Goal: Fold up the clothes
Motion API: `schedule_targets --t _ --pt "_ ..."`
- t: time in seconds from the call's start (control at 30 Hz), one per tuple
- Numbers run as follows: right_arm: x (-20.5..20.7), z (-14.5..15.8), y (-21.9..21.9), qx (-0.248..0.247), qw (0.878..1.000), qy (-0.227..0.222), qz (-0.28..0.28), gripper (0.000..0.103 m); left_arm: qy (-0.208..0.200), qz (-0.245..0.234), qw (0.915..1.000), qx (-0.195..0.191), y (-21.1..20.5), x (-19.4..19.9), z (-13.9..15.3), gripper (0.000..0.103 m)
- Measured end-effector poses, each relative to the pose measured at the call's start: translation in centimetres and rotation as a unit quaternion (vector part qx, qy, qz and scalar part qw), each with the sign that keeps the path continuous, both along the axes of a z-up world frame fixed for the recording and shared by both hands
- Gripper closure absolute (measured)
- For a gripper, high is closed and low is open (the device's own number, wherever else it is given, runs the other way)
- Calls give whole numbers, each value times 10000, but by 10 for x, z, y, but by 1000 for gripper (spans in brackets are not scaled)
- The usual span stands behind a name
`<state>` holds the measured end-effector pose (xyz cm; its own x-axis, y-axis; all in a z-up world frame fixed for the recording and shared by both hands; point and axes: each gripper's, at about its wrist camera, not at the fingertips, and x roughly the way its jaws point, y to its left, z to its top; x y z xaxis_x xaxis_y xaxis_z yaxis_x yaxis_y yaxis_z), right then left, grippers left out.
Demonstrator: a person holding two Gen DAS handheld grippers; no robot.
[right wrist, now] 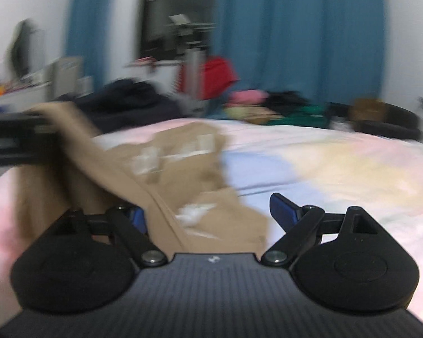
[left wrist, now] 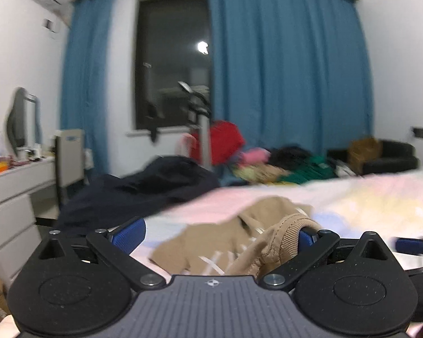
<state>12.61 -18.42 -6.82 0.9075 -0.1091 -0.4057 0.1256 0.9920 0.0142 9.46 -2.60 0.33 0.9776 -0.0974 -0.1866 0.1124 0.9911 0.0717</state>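
Observation:
A tan sweatshirt (left wrist: pixel 211 242) with white lettering lies crumpled on the pastel bed sheet (left wrist: pixel 352 205). My left gripper (left wrist: pixel 217 235) is open wide, and the garment's ribbed hem (left wrist: pixel 284 225) is draped over its right finger. In the right wrist view the same tan sweatshirt (right wrist: pixel 183 169) spreads between the fingers of my right gripper (right wrist: pixel 211 214), which is also open, and covers its left finger. One edge of the cloth rises to the left gripper (right wrist: pixel 14 132) at the frame's left side. Both views are motion-blurred.
A dark garment (left wrist: pixel 141 188) lies at the bed's far left, and a mixed pile of clothes (left wrist: pixel 282 163) sits behind the bed. A white dresser (left wrist: pixel 11 197) stands at left and a black sofa (left wrist: pixel 392 155) at right. Blue curtains (left wrist: pixel 282 70) hang at the back.

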Motion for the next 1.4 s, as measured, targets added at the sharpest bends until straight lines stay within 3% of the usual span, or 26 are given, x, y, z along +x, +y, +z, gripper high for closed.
schedule_targets --t 0.2,0.23,0.27,0.47,0.7,0.8,0.9,1.17,1.27,1.4 --pt "6 -5 -47 539 9919 78 -1146 15 -576 168 9977 -303 4 -17 12 1" --pt "13 -11 -50 548 9919 323 -1104 17 -664 201 9970 -333 6 -21 14 1" --pt "14 -9 -53 555 9922 295 -1079 17 -737 232 9962 -397 9 -24 18 1" --pt "1 22 -71 661 9893 -624 -1141 17 -820 354 9946 -522 27 -33 32 0" --pt "-14 58 -92 777 9752 -1690 -1200 16 -257 82 9990 -351 30 -21 24 0" --pt "1 67 -95 467 9844 -1356 -1019 17 -51 -105 9999 -49 21 -18 15 0" --pt "7 60 -101 423 9859 -1200 -1090 17 320 -318 9981 425 7 -11 2 0" --pt "-13 70 -117 1068 9665 -2045 -1121 17 1329 -675 9727 1779 -33 9 -60 1" --pt "-14 69 -119 985 9683 -2019 -1096 17 1267 -219 9792 1572 -27 13 -60 1" --pt "-6 60 -123 748 9769 -1607 -1191 17 929 529 9918 695 6 14 -39 0"
